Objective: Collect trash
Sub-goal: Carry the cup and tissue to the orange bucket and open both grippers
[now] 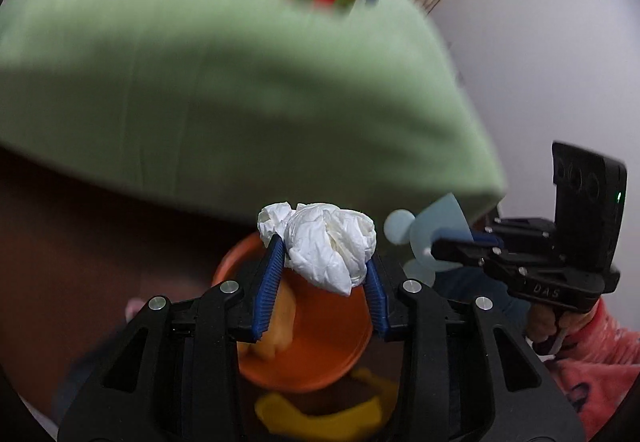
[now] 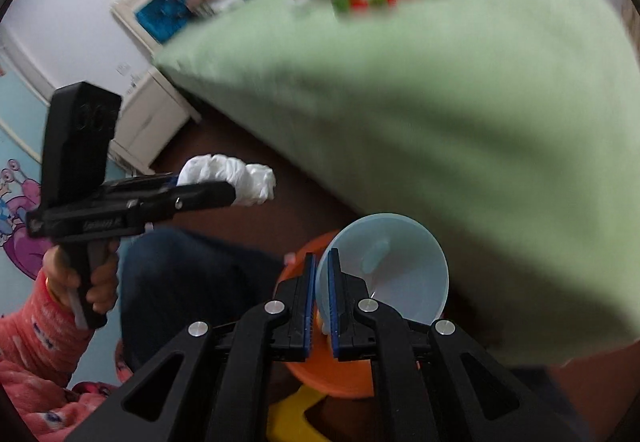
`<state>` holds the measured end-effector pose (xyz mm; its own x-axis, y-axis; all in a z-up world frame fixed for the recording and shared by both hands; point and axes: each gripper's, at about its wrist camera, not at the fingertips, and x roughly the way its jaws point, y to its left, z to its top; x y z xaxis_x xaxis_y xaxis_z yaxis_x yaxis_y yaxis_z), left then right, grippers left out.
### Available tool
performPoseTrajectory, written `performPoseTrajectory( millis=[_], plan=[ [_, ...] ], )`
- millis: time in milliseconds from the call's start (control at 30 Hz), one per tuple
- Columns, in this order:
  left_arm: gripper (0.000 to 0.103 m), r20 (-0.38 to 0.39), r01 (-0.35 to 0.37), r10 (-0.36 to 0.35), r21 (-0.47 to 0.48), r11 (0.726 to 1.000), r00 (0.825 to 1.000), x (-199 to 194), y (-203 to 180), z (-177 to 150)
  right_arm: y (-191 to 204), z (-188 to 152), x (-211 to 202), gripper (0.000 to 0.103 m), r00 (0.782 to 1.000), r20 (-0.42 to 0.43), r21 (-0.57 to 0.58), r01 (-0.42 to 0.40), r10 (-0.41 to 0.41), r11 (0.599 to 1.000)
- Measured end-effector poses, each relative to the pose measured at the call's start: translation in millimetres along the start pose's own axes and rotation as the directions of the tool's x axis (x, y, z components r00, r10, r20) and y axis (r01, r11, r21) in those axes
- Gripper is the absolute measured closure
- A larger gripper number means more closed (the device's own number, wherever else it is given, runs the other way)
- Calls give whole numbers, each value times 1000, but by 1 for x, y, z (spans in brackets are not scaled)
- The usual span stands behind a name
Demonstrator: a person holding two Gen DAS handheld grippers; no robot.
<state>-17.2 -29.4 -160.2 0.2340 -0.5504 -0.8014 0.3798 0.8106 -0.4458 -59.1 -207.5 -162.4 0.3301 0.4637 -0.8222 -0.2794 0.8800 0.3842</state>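
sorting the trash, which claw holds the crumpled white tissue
The left claw: the tissue sits between its blue pads above the orange bin. The right claw pinches a pale blue cup.

Crumpled white tissue point(image 1: 328, 242) in left tool point(image 1: 324, 278) above orange bin point(image 1: 320, 358)

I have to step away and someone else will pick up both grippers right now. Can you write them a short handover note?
Left gripper: shut on a crumpled white tissue, held above the orange bin.
Right gripper: shut on the rim of a pale blue plastic cup, also over the bin.
Done: both pieces are off the green bedspread; something pale already lies in the bin.
Left: release tissue and cup into the bin. The far edge of the bed is too blurred to check for more trash.
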Motion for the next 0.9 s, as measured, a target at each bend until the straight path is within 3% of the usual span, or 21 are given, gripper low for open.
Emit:
performPoseTrajectory(
  millis=[100,233,300,333,500,900],
  plan=[
    [66,-98,-11,4,-70,997,995,37,13,-28,-8,-21,42,97,994,-110,51,-5,10,999],
    [61,-221,-55,22,-145,988,975,80,27,-50,-13,-39,80,92,978,-207,71,35,-20,997],
    [49,-262,-108,65,-150,983,963,91,29,-54,-16,-41,88,56,974,-220,82,75,-55,994],
    [45,-271,-134,91,-145,980,958,94,30,-53,-16,-42,86,52,975,-211,85,83,-64,993],
    [26,-234,-163,125,-153,975,964,82,33,-40,-24,-26,62,43,987,-125,113,113,-98,987],
    [24,-102,-192,184,-73,979,978,42,17,-19,-40,-6,-14,38,991,75,198,92,-109,976]
  ],
)
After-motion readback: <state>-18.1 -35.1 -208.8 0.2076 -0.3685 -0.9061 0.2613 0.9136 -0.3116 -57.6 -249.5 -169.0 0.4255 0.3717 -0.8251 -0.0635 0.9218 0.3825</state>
